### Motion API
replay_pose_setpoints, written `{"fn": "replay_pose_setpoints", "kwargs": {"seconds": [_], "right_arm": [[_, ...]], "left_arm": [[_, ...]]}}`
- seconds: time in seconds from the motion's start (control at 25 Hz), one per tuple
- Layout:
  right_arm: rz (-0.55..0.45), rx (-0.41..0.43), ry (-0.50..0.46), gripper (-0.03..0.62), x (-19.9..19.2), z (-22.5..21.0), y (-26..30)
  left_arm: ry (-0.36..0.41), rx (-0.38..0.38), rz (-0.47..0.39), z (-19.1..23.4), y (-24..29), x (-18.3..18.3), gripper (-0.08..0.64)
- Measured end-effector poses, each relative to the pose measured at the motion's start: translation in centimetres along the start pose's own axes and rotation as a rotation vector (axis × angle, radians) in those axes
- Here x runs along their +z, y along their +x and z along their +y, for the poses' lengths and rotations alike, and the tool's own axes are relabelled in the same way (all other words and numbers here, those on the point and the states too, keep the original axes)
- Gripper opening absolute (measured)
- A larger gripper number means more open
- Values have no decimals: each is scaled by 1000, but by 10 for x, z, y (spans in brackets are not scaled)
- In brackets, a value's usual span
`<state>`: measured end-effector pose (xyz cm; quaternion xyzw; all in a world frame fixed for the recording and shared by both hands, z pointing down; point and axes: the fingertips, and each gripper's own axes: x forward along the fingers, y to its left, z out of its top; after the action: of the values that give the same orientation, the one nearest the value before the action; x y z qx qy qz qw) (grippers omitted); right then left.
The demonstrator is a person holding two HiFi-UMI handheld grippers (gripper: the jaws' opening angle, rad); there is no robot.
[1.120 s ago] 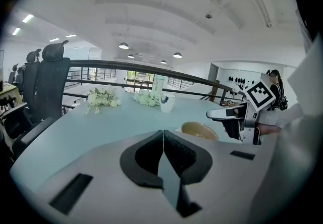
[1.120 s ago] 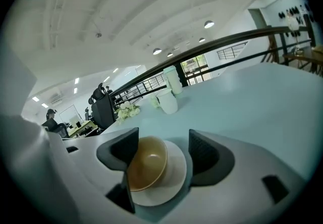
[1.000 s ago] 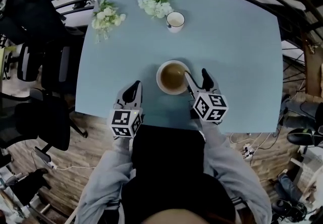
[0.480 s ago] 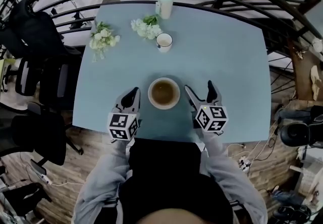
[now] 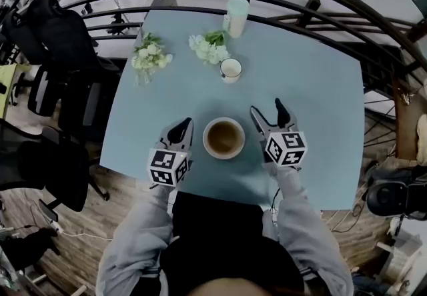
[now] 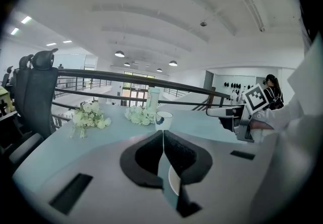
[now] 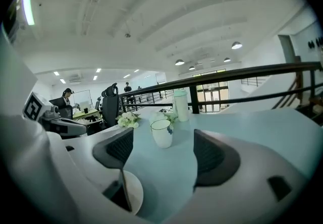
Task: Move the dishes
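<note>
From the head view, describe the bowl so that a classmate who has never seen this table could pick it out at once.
Start at the light blue table. Near the person's edge, between the left tool and the right tool, sits the bowl. It is wide, low and brown inside, unlike the small white mug farther back.

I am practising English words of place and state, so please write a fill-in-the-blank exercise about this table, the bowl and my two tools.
1. The bowl stands ___ the left tool and the right tool.
2. The left tool's jaws are ___ (open or shut), with nothing in them.
3. The right tool's jaws are ___ (open or shut) and hold nothing.
4. Beyond the mug, ___ bunches of flowers lie on the table.

Missing words: between; shut; open; two.
</note>
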<state>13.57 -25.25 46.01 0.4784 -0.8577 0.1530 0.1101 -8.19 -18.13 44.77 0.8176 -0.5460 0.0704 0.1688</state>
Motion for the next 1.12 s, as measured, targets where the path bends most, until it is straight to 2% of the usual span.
{"fn": "replay_pose_setpoints", "kwargs": {"seconds": [0.24, 0.44, 0.68, 0.92, 1.12], "right_arm": [[43, 78, -19, 454, 7, 2, 60], [71, 115, -26, 474, 2, 15, 103], [128, 124, -8, 482, -20, 7, 149], [109, 93, -84, 482, -32, -4, 184], [87, 117, -174, 497, -22, 7, 209]], "left_arm": [[2, 32, -1, 20, 21, 9, 17], [-16, 56, -7, 36, 35, 12, 17], [-31, 88, 25, 47, 52, -1, 17], [-72, 159, 32, 67, 56, -18, 17], [-115, 212, 37, 78, 45, -29, 17]]}}
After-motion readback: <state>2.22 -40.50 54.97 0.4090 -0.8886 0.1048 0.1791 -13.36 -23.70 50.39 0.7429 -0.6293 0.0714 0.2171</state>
